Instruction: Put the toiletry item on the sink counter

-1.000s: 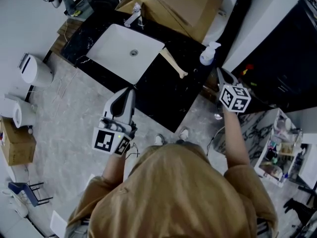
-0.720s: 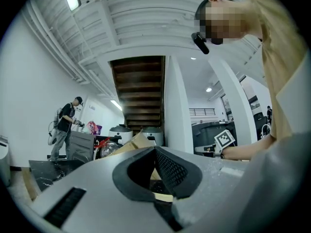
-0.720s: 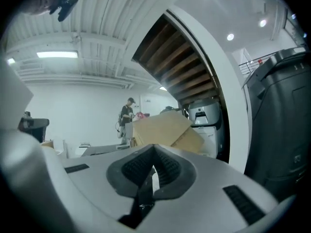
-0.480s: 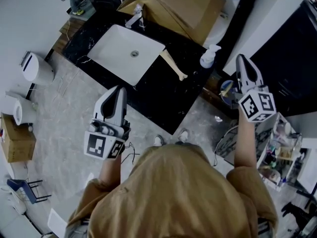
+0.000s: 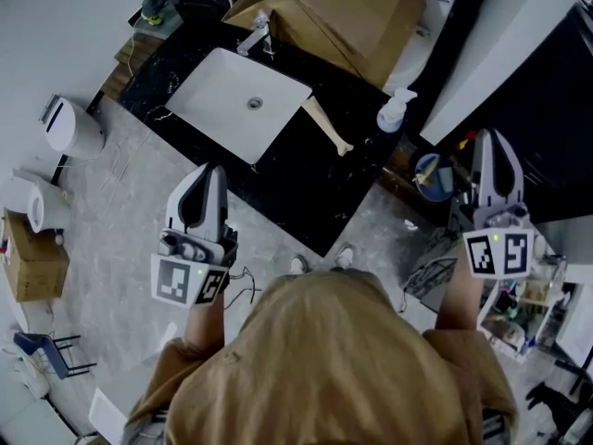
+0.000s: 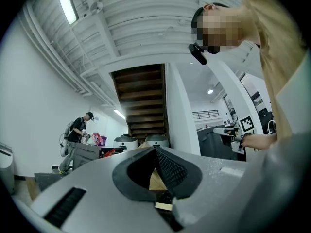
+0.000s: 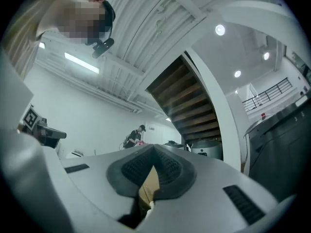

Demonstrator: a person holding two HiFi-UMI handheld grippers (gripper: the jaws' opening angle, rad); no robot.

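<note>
A white pump bottle (image 5: 393, 109) stands upright at the right end of the black sink counter (image 5: 306, 179). Beside it a long beige item (image 5: 326, 125) lies on the counter next to the white basin (image 5: 239, 100). My left gripper (image 5: 212, 171) hovers over the floor just in front of the counter's near edge, jaws shut and empty. My right gripper (image 5: 490, 139) is off the counter's right end, well apart from the bottle, also shut with nothing in it. Both gripper views point up at the ceiling, showing shut jaws on the left gripper (image 6: 155, 150) and the right gripper (image 7: 154, 147).
A large cardboard box (image 5: 347, 12) sits behind the faucet (image 5: 252, 31). A blue container (image 5: 429, 175) stands low beside the counter's right end. A wire shelf rack (image 5: 519, 295) is at right, a white bin (image 5: 69, 128) and a carton (image 5: 35, 258) at left.
My right gripper has swung right and back, away from the pump bottle and off the counter. The left gripper has drifted slightly left and toward me. Both stayed shut.
</note>
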